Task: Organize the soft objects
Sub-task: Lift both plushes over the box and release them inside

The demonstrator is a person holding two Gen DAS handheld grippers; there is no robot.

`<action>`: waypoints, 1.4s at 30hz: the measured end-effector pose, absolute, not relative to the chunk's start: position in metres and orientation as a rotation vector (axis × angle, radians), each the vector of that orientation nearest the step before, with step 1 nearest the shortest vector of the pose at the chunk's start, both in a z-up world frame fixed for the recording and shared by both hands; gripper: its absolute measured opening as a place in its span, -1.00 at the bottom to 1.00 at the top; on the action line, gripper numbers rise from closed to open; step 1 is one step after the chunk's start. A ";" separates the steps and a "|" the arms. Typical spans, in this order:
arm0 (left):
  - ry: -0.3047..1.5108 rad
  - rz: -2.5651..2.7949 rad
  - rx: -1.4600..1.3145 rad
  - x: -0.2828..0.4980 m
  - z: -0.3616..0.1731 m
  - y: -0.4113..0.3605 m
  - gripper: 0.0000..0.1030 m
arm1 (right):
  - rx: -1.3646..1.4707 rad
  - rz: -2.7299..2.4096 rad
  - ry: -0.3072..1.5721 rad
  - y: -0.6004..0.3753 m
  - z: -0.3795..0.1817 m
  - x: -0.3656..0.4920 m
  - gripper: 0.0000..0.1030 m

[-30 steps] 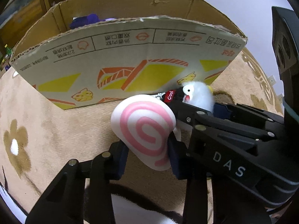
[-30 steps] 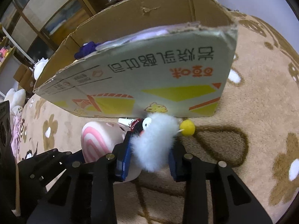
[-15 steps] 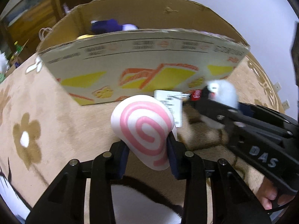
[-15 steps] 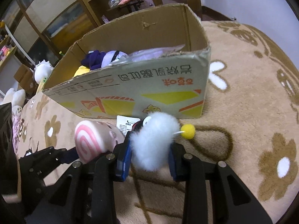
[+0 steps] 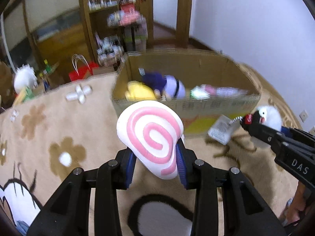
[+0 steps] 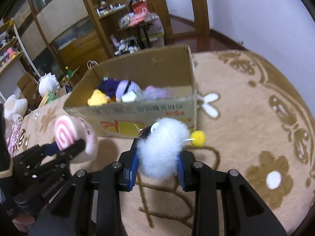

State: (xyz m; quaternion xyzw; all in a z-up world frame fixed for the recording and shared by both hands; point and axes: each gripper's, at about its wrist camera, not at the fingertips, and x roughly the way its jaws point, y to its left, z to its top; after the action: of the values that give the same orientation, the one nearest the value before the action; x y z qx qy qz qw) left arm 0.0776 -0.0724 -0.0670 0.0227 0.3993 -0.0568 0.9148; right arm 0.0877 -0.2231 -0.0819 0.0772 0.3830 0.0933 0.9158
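My left gripper point(image 5: 155, 165) is shut on a white plush with a pink spiral point(image 5: 150, 137), held up in front of the cardboard box point(image 5: 214, 106). The spiral plush point(image 6: 65, 135) also shows at the left of the right wrist view, with the left gripper point(image 6: 76, 147) under it. My right gripper point(image 6: 157, 167) is shut on a fluffy white plush point(image 6: 162, 147) with a black face and a yellow pom-pom point(image 6: 198, 138). Its paper tag point(image 5: 220, 129) dangles below the fluffy plush point(image 5: 269, 116). The box point(image 6: 157, 110) holds yellow point(image 6: 97, 98) and purple point(image 6: 120, 87) soft toys.
The box stands on a beige rug with brown flowers point(image 6: 273, 177). More plush toys point(image 6: 14, 106) lie at the left edge of the rug. A red bag point(image 5: 82, 72) and wooden shelves point(image 5: 110, 25) stand behind the box. A white wall point(image 5: 246, 23) runs along the right.
Both grippers rose with their plush toys and pulled back from the box, so its inside and the room behind now show. Both grips stayed as they were.
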 end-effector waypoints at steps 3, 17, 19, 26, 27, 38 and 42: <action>0.719 -0.106 0.066 0.066 -0.048 -0.068 -0.31 | 0.134 0.197 0.734 -0.222 -0.067 0.080 -0.32; 0.496 -0.103 0.119 0.069 -0.008 -0.058 -0.30 | 0.025 0.180 0.502 -0.211 -0.011 0.064 -0.32; 0.479 -0.106 0.138 0.072 -0.006 -0.061 -0.30 | 0.021 0.176 0.484 -0.210 -0.007 0.066 -0.32; 0.461 -0.133 0.181 0.084 -0.004 -0.070 -0.29 | -0.005 0.145 0.457 -0.207 -0.003 0.078 -0.32; 0.461 -0.144 0.186 0.087 -0.004 -0.070 -0.29 | -0.003 0.143 0.456 -0.208 -0.003 0.080 -0.31; 0.467 -0.141 0.180 0.113 -0.008 -0.065 -0.29 | 0.028 0.125 0.420 -0.213 -0.003 0.102 -0.31; 0.480 -0.148 0.172 0.118 -0.013 -0.064 -0.28 | 0.034 0.138 0.390 -0.214 -0.002 0.105 -0.31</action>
State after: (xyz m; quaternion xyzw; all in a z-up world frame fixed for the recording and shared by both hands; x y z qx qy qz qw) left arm 0.1177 -0.0636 -0.0127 0.0850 0.2373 -0.0729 0.9650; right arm 0.1052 -0.2138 -0.0024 0.0171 0.1937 0.0686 0.9785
